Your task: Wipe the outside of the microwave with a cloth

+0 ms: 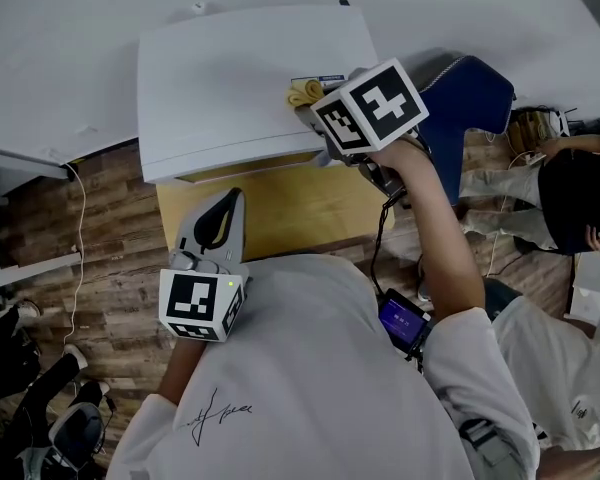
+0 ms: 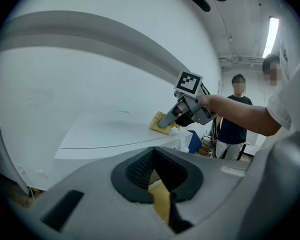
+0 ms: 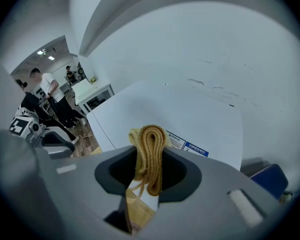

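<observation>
**A:** Two grippers, one cloth (image 1: 304,93); which has it?

**B:** The right gripper (image 3: 148,176); its jaws are pinched on the yellow fold, which stands up between them and rests on the microwave (image 1: 230,78), on the white top near its right front corner, just beside a printed label (image 3: 187,145).

**A:** And the left gripper (image 1: 220,213)?

**B:** Narrow; jaws together on nothing; it hangs low by the person's chest, near the yellow table (image 1: 290,213), well apart from the cloth.

**A:** So which way does the wipe go?

**B:** Leftward, I judge; the top's long axis runs left to right, and nearly all its bare surface lies to the cloth's left; the right arm is the nearer one.
</observation>
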Demonstrator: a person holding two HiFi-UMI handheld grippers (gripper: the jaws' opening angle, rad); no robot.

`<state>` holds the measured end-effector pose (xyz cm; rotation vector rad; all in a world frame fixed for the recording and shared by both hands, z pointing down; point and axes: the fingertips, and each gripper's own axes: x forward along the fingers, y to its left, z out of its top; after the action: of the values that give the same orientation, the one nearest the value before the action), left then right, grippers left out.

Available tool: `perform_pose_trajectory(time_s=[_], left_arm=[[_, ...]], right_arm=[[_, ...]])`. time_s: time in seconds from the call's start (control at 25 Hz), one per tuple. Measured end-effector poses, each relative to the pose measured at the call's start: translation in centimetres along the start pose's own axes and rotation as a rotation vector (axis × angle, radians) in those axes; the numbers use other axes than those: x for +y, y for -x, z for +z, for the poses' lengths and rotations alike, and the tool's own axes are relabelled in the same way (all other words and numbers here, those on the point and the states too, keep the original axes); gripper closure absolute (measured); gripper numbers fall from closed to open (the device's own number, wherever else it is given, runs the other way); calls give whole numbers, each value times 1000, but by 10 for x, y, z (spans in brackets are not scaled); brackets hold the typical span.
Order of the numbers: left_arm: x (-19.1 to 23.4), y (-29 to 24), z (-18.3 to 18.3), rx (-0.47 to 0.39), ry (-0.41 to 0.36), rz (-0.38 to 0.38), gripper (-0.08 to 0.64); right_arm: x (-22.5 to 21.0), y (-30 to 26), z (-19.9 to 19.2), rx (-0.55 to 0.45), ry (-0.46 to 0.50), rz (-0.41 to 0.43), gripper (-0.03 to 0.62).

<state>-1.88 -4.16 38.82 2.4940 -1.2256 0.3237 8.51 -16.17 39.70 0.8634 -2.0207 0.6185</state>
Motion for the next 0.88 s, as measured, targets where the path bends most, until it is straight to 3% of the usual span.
perform_pose_trajectory(time_s=[0.44,0.88], left_arm=[[9,6,-3,-3,14,12,565],[28,25,-2,-18,33,81,565]], right_arm=[[33,-18,21,12,66,49,474],[85,-44,53,8,152,137,474]])
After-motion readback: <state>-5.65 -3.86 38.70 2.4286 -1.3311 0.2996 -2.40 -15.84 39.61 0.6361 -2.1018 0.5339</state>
